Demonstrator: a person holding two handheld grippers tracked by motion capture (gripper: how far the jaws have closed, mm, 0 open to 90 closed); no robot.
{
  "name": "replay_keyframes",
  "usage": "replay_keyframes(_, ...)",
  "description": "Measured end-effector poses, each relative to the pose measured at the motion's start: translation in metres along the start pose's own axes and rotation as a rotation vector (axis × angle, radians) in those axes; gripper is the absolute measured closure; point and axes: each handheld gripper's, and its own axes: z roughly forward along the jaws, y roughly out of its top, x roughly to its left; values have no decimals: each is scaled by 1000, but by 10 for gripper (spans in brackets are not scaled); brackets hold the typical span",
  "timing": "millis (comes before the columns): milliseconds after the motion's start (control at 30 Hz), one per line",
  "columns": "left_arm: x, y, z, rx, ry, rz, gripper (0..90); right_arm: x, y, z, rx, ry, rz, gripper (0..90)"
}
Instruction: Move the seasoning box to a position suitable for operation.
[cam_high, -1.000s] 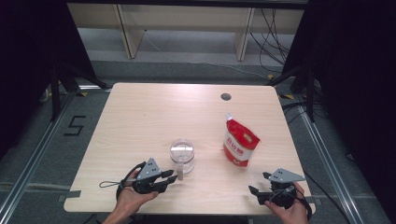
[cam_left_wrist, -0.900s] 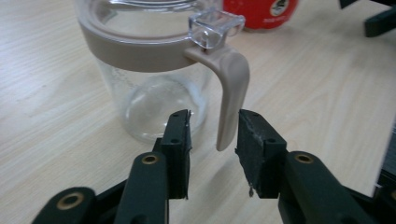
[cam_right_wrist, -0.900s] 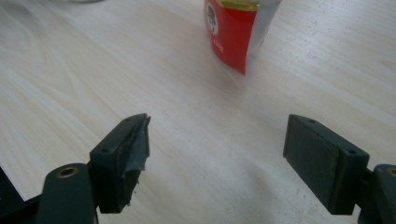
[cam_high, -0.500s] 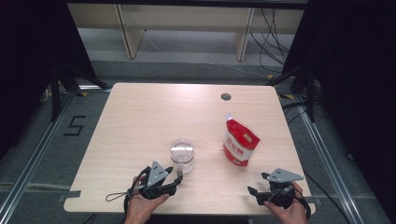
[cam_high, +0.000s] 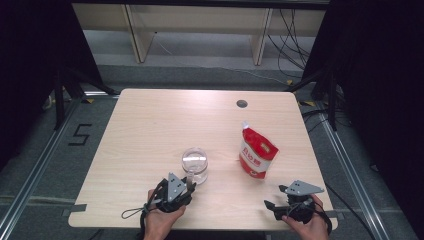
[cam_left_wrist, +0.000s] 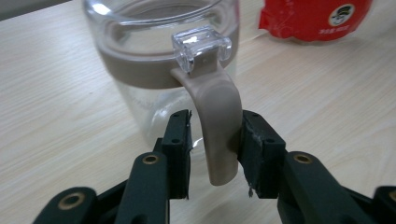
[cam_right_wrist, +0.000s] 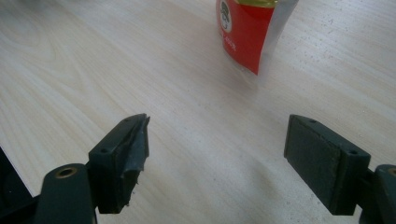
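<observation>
On the pale wooden table (cam_high: 150, 130), toward the near edge and left of the middle, stands a clear glass jar (cam_high: 194, 164) with a tan band round its neck and a tan handle (cam_left_wrist: 217, 126) that curves down from a clear plastic clip at the rim. To its right, well apart, a red and white pouch (cam_high: 256, 153) stands upright.

The jar looks empty, so it should be light, but glass is stiff, smooth and breakable; its round wall would slip between flat jaws. The handle is the better hold: narrow, matte, probably rubbery, though it may flex and let the jar swing when lifted.

The left gripper (cam_left_wrist: 212, 144) sits at the jar's near side. In the left gripper view its jaws are narrowed around the handle's lower part, the right one touching it, the left one showing a thin gap, so the grip is not yet firm.

The right gripper (cam_right_wrist: 215, 158) rests near the table's near right corner, jaws spread wide and holding nothing, with the pouch ahead of them and apart.
</observation>
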Motion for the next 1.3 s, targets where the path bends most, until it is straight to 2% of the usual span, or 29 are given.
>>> replay_keyframes(33,0,0,0,0,0,0,667,0,0,0,0,0,0,229)
replay_keyframes(67,7,-1,-3,-4,4,-14,672,1,0,0,-15,-27,-3,229)
replay_keyframes(133,17,-2,-7,-4,10,-28,682,1,0,0,-20,-36,-7,230)
replay_keyframes(167,26,-3,-11,-11,23,-31,696,1,0,0,-12,-43,-6,230)
replay_keyframes(300,36,-3,-12,-17,39,-48,711,1,0,1,-20,-30,-9,230)
replay_keyframes(333,37,-3,-11,-19,36,-56,716,1,0,0,-21,-44,-5,230)
replay_keyframes(400,41,-2,-8,-23,42,-42,724,1,0,0,-18,-36,-2,230)
replay_keyframes(500,46,-3,-5,-32,42,-51,729,1,0,1,-17,-35,-3,231)
replay_keyframes(533,49,-3,-4,-33,44,-35,731,1,0,1,-16,-29,-2,232)
replay_keyframes(567,52,-3,-3,-42,45,-62,732,2,0,1,-15,-33,4,232)
replay_keyframes(600,52,-3,-3,-42,45,-62,733,2,0,1,-15,-33,4,232)
replay_keyframes(667,58,-4,-2,-59,20,-76,732,2,0,1,-16,-33,4,233)
replay_keyframes(700,61,-5,-2,-60,21,-51,737,1,0,1,-17,-31,-2,233)
replay_keyframes(733,64,-6,0,-76,2,-54,738,1,0,1,-17,-28,0,233)
replay_keyframes(767,64,-6,0,-76,2,-54,738,1,0,1,-17,-28,0,233)
replay_keyframes(800,67,-6,0,-74,-10,-26,738,1,0,1,-17,-27,1,233)
replay_keyframes(833,69,-7,0,-73,-18,-34,739,1,0,1,-16,-29,7,233)
replay_keyframes(900,75,-8,1,-86,-55,-9,739,1,0,1,-20,-31,1,234)
replay_keyframes(933,76,-9,2,-103,-68,-15,739,1,0,1,-19,-30,3,233)
replay_keyframes(1000,78,-9,2,-107,-76,0,739,1,1,1,-17,-28,4,234)
replay_keyframes(1100,80,-11,3,-116,-101,-8,739,1,1,1,-23,-27,-3,235)
replay_keyframes(1267,81,-12,3,-120,-147,28,737,1,0,1,-22,-24,0,235)
replay_keyframes(1300,79,-11,3,-124,-166,30,737,1,0,1,-21,-25,-1,235)
